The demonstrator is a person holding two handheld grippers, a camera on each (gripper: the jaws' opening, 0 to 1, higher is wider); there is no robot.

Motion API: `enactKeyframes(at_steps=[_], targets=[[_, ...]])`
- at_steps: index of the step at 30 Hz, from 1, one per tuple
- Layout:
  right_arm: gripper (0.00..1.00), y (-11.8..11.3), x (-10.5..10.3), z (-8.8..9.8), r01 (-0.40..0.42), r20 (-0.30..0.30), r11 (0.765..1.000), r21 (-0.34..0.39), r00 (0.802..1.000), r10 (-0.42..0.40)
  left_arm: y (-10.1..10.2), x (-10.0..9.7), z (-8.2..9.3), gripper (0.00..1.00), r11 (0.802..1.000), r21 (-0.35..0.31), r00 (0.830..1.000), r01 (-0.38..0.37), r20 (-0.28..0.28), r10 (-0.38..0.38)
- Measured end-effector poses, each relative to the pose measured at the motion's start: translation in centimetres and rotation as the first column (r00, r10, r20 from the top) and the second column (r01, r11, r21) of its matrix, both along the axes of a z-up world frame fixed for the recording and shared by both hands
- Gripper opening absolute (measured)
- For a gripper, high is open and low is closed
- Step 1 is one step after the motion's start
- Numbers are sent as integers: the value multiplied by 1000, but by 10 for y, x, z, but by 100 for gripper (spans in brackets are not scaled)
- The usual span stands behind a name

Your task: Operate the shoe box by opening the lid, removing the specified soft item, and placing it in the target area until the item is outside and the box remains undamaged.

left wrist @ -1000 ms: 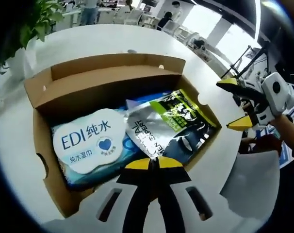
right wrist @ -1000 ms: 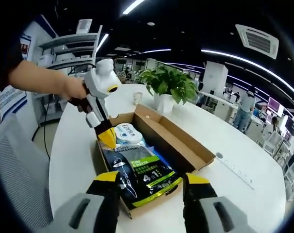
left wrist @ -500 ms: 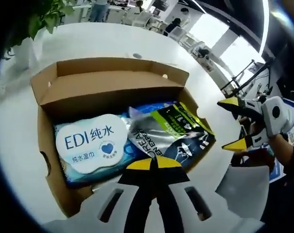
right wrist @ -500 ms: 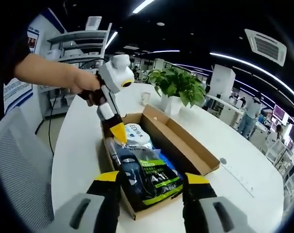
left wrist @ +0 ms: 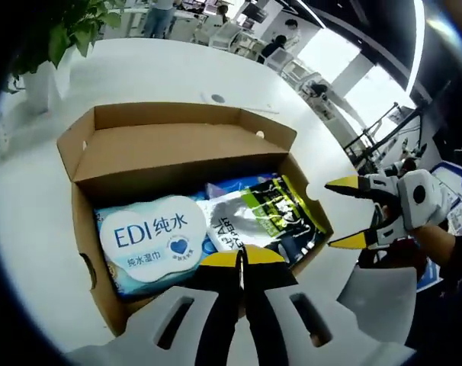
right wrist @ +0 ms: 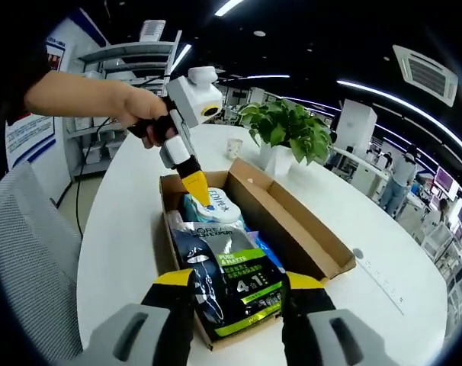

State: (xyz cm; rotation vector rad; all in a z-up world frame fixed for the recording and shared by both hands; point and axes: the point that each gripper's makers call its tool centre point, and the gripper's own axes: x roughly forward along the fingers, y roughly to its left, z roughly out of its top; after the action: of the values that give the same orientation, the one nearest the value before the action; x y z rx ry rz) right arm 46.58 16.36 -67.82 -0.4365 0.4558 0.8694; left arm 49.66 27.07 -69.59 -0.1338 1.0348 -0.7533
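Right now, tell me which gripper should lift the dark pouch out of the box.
Probably the right gripper: its jaws stand open, straddling the near end of the dark pouch at the shoe box edge. The left gripper is shut and sits over the wet wipes pack.

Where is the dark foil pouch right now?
The dark foil pouch lies inside the open shoe box, beside the wet-wipes pack; in the right gripper view it lies between the open right gripper jaws.
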Motion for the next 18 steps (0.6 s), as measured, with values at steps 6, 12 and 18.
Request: enactKeyframes(at_steps=[6,12,18], targets=[[42,1,-3,2,-8,3,1000,-1,1000,8,10,-3,-16,4,1000,18,1000,-14,-20,15],[43,-1,-6,0,-19,5,1000,-20,1000,19,7,-6,-18,12,1000,11,1000,-10,-23,10],[43,-5,-6,2,-10,12,1000,-19,1000,10,7,-2,-26,15,999,-14,998,-37,-60,36]])
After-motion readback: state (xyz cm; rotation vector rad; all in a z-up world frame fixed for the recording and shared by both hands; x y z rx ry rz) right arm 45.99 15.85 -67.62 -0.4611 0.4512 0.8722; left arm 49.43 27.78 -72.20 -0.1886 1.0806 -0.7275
